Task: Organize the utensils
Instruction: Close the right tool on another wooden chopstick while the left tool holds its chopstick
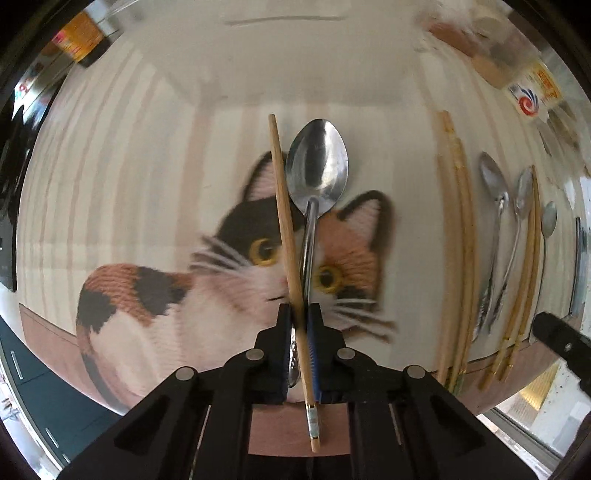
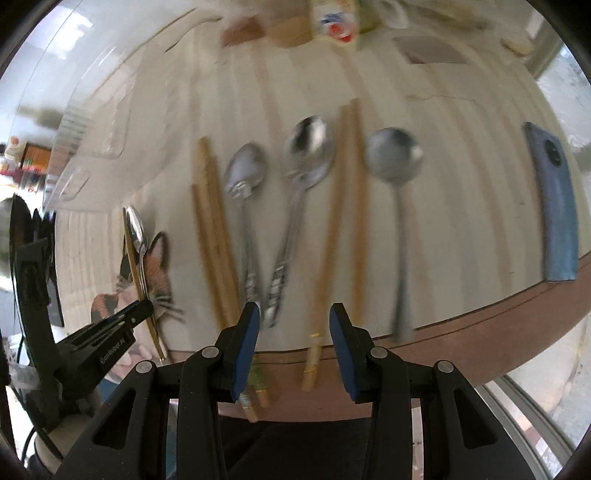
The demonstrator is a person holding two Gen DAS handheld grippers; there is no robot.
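Note:
My left gripper (image 1: 300, 314) is shut on a metal spoon (image 1: 317, 162) and a wooden chopstick (image 1: 286, 236) together, held above the cat picture (image 1: 229, 280) on the mat; it shows at the left of the right wrist view (image 2: 146, 308). My right gripper (image 2: 293, 314) is open and empty above the table's near edge. Before it lie, left to right, a pair of chopsticks (image 2: 212, 236), two ornate spoons (image 2: 243, 177) (image 2: 306, 147), another chopstick pair (image 2: 347, 206) and a round spoon (image 2: 393, 155).
A blue phone (image 2: 556, 210) lies at the right on the striped mat (image 2: 461, 192). A clear plastic tray (image 2: 96, 125) sits at the far left. Boxes and a carton (image 2: 336, 22) stand along the back. The brown table edge (image 2: 480, 314) runs in front.

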